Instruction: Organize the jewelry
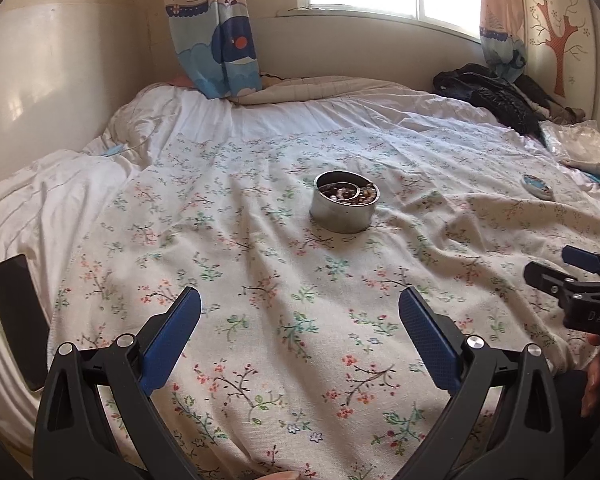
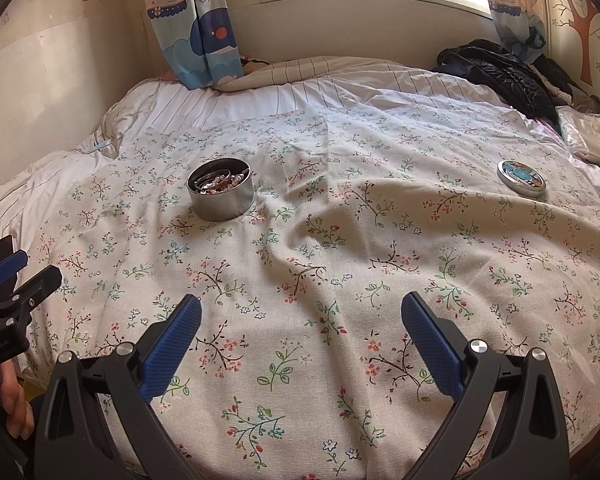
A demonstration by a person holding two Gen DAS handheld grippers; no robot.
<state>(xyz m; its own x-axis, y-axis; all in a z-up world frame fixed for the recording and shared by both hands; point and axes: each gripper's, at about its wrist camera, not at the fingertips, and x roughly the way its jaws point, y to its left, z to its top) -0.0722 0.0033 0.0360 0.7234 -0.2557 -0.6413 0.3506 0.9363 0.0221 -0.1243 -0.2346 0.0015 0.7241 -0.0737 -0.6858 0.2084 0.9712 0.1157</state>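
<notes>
A round metal tin point(image 1: 345, 203) holding beads and jewelry stands upright in the middle of the floral bedspread; the right wrist view shows the same tin point(image 2: 221, 189) to the left. Its decorated lid point(image 2: 521, 179) lies flat far to the right, also seen as a small lid point(image 1: 536, 187) in the left wrist view. My left gripper point(image 1: 299, 304) hangs open above the cloth, well short of the tin, with nothing between its blue pads. My right gripper point(image 2: 301, 312) is open too and holds nothing. Each gripper appears at the edge of the other's view.
A black phone point(image 1: 18, 320) lies at the bed's left edge. Dark clothes point(image 2: 504, 76) and a plastic bag point(image 1: 580, 146) are piled at the far right corner. A folded striped quilt point(image 2: 312, 70) and curtains point(image 1: 216, 40) sit at the back by the window. A hand point(image 2: 16, 404) shows low left.
</notes>
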